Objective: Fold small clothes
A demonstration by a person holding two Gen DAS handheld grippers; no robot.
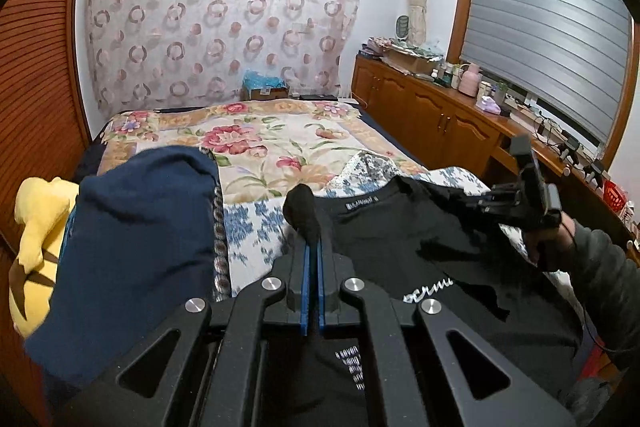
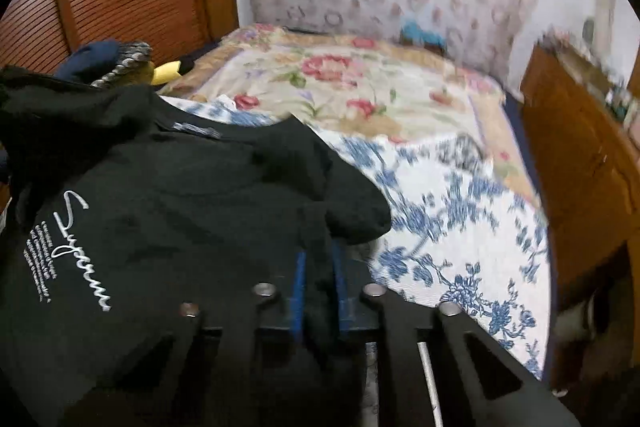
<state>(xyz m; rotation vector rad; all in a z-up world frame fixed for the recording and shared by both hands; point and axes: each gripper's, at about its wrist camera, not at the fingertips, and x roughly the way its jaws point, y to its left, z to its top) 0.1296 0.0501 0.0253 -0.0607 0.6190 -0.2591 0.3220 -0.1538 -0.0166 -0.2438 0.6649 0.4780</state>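
Black shirt (image 1: 400, 239) lies on the blue-print sheet (image 2: 460, 227) at the near end of the bed (image 1: 280, 135), collar label facing the headboard curtain (image 1: 220, 19), white script on the chest.

Left gripper (image 1: 311, 227): jaws clenched on a bunched black corner of the shirt, lifted off the sheet on the collar's left side.

Right gripper (image 2: 318, 251): blue pads (image 2: 298, 291) closed on a fold of shirt fabric, at the shirt's edge next to the bare sheet. In the left view it shows as a black frame in a gloved hand (image 1: 556, 239), right of the collar.

Navy garment (image 1: 132, 247) and a yellow plush (image 1: 40, 211) sit left of the shirt, apart from it.

Handling, as a judgement: thin knit, light and limp, no stiffness; it will sag and swing between the two grips and drag on the sheet. Not slippery, not fragile. Best held at seams or shoulder points, both corners level, so the fold line falls straight.
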